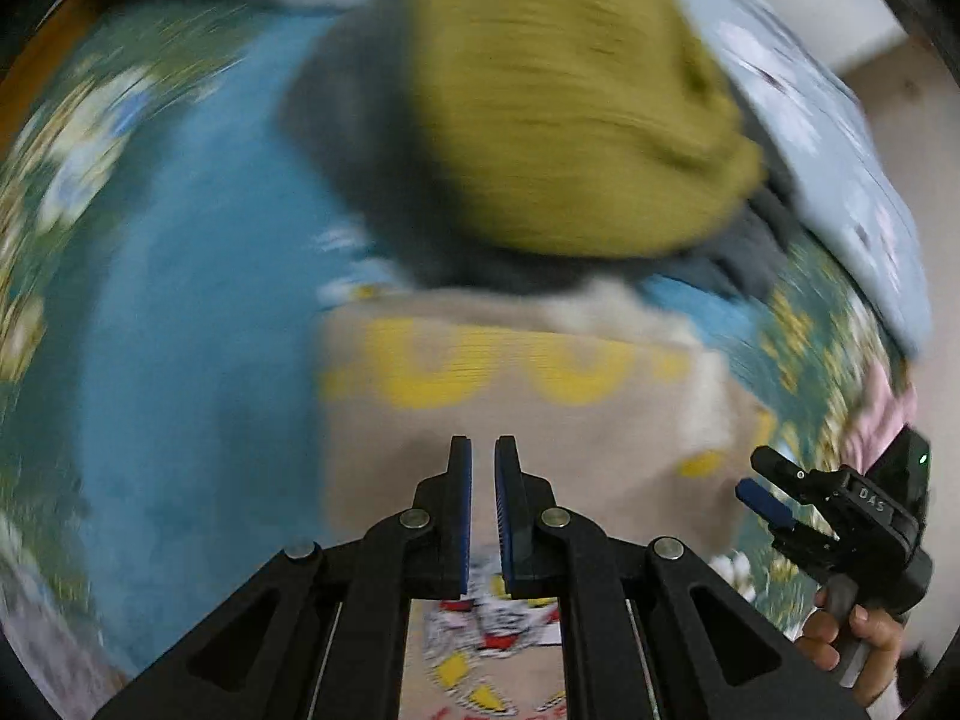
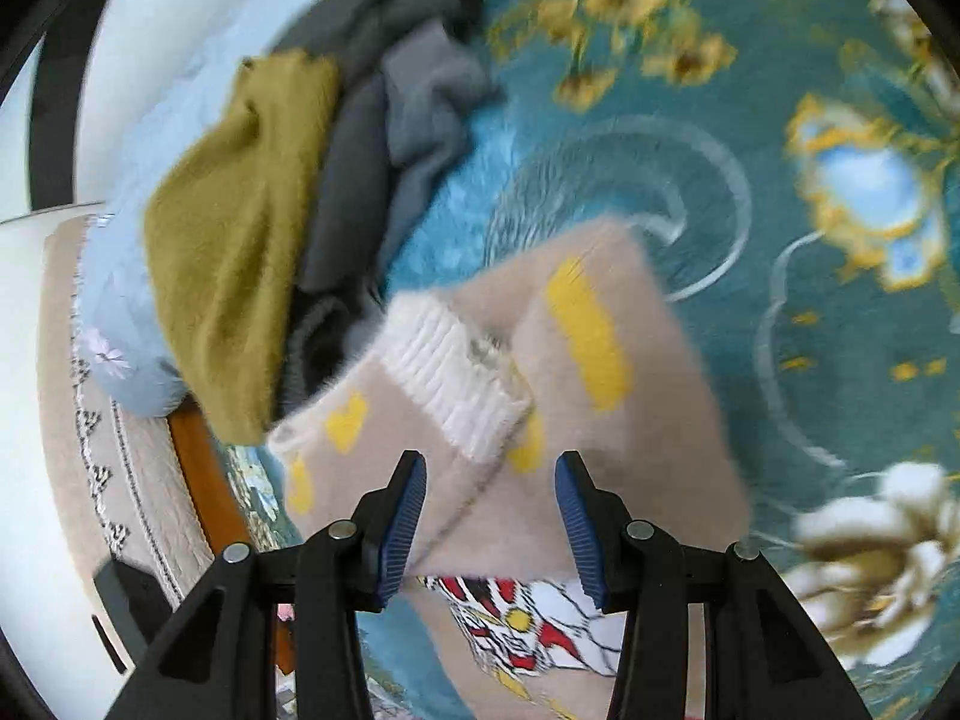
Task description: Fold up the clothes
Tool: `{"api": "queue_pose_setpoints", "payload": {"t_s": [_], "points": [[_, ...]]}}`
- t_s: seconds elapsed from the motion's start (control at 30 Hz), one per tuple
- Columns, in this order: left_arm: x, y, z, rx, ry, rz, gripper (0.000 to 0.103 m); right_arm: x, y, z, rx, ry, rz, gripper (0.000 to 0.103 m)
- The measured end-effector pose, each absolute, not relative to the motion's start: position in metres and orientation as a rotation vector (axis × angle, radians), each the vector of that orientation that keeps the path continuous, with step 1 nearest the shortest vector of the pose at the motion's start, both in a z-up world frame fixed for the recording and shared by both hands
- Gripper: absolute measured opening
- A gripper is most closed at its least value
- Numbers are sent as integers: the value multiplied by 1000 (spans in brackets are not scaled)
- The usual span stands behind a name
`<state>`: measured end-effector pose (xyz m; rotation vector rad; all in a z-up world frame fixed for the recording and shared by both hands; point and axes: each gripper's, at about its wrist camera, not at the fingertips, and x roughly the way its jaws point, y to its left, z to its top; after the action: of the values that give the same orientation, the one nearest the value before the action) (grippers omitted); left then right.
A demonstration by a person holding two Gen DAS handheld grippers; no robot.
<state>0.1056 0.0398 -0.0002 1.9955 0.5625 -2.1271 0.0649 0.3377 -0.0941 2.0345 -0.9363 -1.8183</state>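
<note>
A beige fuzzy sweater [image 1: 528, 420] with yellow letters and a red-and-white print lies partly folded on a teal floral blanket. In the right wrist view the sweater [image 2: 576, 408] shows a white ribbed cuff [image 2: 456, 384] folded over its middle. My left gripper [image 1: 483, 450] hovers over the sweater with its jaws nearly closed and nothing between them. My right gripper [image 2: 491, 468] is open above the sweater's lower part, and it also shows at the right edge of the left wrist view [image 1: 774, 486]. Both views are motion-blurred.
An olive-green knit garment [image 1: 576, 102] lies on a pile of grey clothes [image 2: 384, 138] behind the sweater. A light blue pillow [image 1: 840, 168] lies at the right. The teal floral blanket [image 2: 780, 180] spreads all around. A wooden edge [image 2: 204, 480] and a beige rug [image 2: 90, 420] are at the left.
</note>
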Motion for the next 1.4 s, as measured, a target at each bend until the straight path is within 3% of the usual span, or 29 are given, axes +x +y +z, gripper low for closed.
{"api": "queue_pose_setpoints", "payload": {"t_s": [0.17,0.27,0.3,0.33,0.37,0.67,0.77,0.97,1.1,1.4], "points": [[137,-4,0,1917,665,-1994,6,59,316,-122,2084,-1030,-1791,49],[149,-17,-3,1905,706,-1938,6,59,315,-129,2095,-1177,-1787,46],[152,-19,-3,1906,712,-1926,6,59,315,-129,2086,-1206,-1790,37],[154,-22,-4,1906,718,-1915,6,59,314,-128,2076,-1234,-1792,20],[156,-23,-4,1904,725,-1908,6,59,313,-124,2057,-1232,-1800,12],[152,-26,-1,1884,783,-1924,7,77,315,-36,1774,-883,-1910,10],[150,-26,0,1899,791,-1918,7,89,333,-27,1763,-843,-1950,10],[158,-20,-7,1949,783,-1904,8,97,371,-64,1935,-925,-2005,10],[166,-19,-19,1985,786,-1863,15,99,376,-88,2026,-919,-2015,10],[183,-21,-40,1990,838,-1744,17,93,374,-116,2141,-908,-1988,10]]}}
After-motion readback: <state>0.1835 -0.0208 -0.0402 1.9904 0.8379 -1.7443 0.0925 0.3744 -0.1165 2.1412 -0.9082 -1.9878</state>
